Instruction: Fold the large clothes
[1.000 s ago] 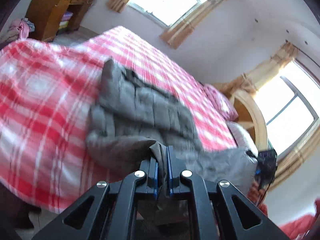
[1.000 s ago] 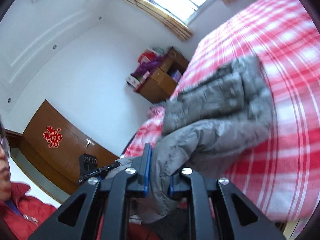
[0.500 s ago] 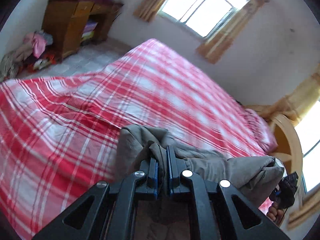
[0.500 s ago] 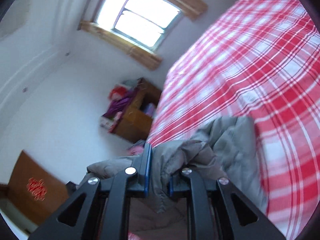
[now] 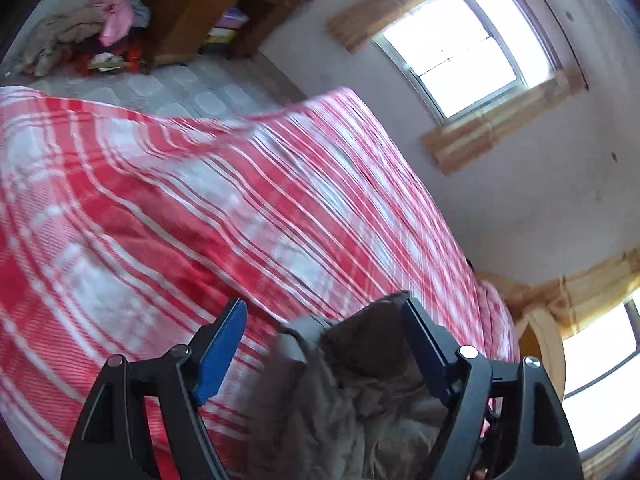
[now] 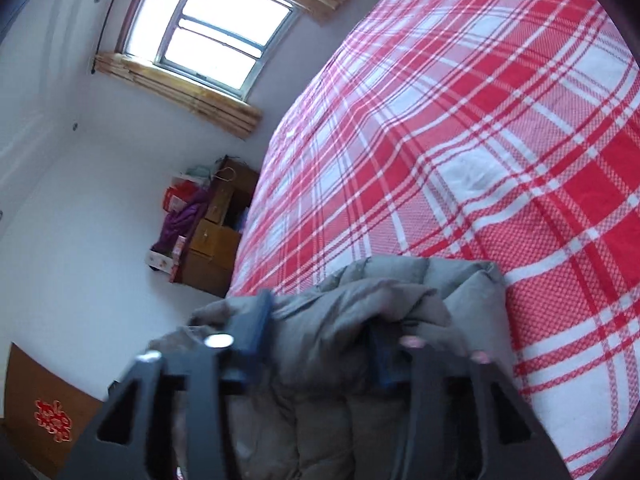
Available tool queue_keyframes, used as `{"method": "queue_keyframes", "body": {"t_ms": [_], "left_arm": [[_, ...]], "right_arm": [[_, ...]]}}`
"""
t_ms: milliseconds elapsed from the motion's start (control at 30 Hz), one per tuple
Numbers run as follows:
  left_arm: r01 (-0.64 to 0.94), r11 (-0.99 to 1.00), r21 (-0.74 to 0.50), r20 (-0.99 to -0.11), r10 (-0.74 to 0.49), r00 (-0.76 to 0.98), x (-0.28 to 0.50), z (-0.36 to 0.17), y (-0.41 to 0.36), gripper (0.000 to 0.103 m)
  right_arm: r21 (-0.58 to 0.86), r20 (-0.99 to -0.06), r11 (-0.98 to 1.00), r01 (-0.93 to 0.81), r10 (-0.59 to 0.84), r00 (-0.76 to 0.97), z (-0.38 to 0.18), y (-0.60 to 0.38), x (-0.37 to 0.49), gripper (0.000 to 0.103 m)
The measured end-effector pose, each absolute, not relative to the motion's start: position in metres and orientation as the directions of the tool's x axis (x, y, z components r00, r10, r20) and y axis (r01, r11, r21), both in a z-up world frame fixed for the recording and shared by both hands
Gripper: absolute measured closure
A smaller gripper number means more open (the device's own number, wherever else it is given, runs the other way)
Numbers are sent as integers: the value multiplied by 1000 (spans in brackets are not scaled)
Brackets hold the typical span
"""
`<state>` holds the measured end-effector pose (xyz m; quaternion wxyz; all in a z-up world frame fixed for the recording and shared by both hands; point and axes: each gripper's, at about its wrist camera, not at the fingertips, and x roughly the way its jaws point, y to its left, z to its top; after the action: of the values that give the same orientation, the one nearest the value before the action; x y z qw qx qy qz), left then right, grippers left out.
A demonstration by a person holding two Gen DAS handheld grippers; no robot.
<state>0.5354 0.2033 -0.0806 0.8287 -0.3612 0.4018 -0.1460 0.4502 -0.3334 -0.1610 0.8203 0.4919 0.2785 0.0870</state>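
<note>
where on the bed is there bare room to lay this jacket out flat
The red-and-white plaid bedspread is bare from the grey padded jacket up to the far edge near the window. It is crowded only near the tongs, where the jacket bunches.

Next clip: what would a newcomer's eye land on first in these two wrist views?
The red-and-white plaid bedspread fills most of both views. At the bottom, a grey padded jacket lies bunched between the spread fingers of the right gripper, and likewise the left gripper. A bright window sits upper left in the right view.
</note>
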Motion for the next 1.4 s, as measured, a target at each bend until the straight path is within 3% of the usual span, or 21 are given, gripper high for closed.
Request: {"method": "queue_keyframes", "body": {"t_ms": [67,100,167,233,367,400,467,633,733,800,867,967,1067,1133,1167,1200,1300,1400], "left_arm": [[-41,743,-668,-582,-487,651,526,-70,206,24],[-13,789,-614,-606,-462,648,519,-62,201,24],[61,847,-528,-632,-440,638,506,-53,181,24],[176,881,-440,-634,-443,634,487,-43,145,24],[407,828,-386,-604,-560,567,452,-38,48,24],[439,810,-389,-603,-584,544,449,-40,28,24],[477,792,-381,-617,-602,506,450,-48,-12,24],[443,846,-295,-678,-512,527,482,-86,-53,24],[388,890,-238,-725,-429,539,505,-111,-45,24],[361,888,-285,-724,-446,526,521,-129,-32,24],[359,869,-340,-697,-489,524,528,-138,-25,23],[371,853,-366,-659,-519,544,527,-146,-28,23],[375,847,-378,-624,-532,573,522,-153,-32,23],[370,857,-359,-640,-514,570,524,-157,-38,22],[367,860,-355,-645,-510,569,525,-157,-39,22],[364,862,-352,-646,-505,572,525,-158,-40,22],[356,868,-346,-650,-495,576,526,-159,-40,22],[348,879,-325,-664,-474,579,528,-162,-43,22]], "right_arm": [[855,-355,501,132,382,853,-150,-341,436,5],[851,-344,509,128,357,869,-141,-344,429,2],[824,-331,555,113,311,891,-119,-349,411,2],[715,-379,689,122,235,895,-84,-339,394,4],[328,-507,945,-3,178,843,-27,-249,384,29],[282,-528,958,-45,194,827,-23,-231,383,39],[247,-557,964,-98,224,799,-19,-205,388,51],[253,-612,965,-75,220,760,-52,-195,436,53],[101,-674,994,-35,94,733,-81,-206,466,53],[14,-701,1000,3,7,713,-103,-219,482,53],[-1,-711,999,33,-24,703,-123,-235,484,53],[125,-688,988,90,21,726,-140,-269,477,56],[157,-665,974,165,-19,746,-148,-283,468,61],[193,-659,957,218,-38,751,-154,-295,462,75],[207,-664,944,256,-57,746,-156,-303,459,92],[233,-676,924,304,-70,733,-160,-312,457,101],[309,-694,882,355,-46,718,-168,-332,452,103],[280,-714,886,370,-65,697,-169,-330,453,103]]}}
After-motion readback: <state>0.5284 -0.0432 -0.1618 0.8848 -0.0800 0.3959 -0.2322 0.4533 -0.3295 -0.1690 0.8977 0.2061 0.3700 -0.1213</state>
